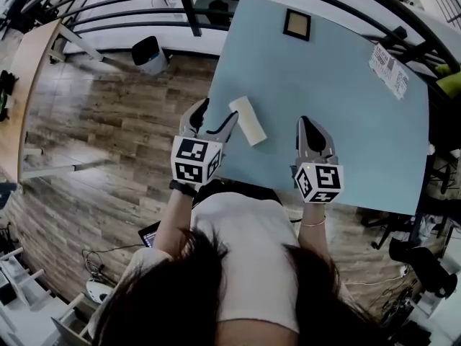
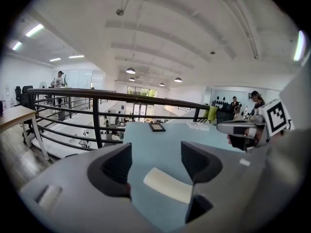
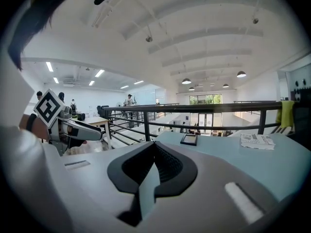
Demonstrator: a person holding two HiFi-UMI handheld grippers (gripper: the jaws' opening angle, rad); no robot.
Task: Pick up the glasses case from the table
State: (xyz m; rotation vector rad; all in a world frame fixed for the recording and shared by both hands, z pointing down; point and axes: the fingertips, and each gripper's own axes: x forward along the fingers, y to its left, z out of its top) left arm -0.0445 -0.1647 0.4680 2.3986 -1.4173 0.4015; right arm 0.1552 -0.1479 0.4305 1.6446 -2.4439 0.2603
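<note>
On the tabletop: one glasses case, one small framed picture, one printed sheet. Your left gripper is released, jaws apart. The case lies just ahead of its right jaw, near the tabletop's left edge. Your right gripper is clenched and empty, with bare tabletop ahead. The case is cream, oblong, round-ended and lies slantwise.
</note>
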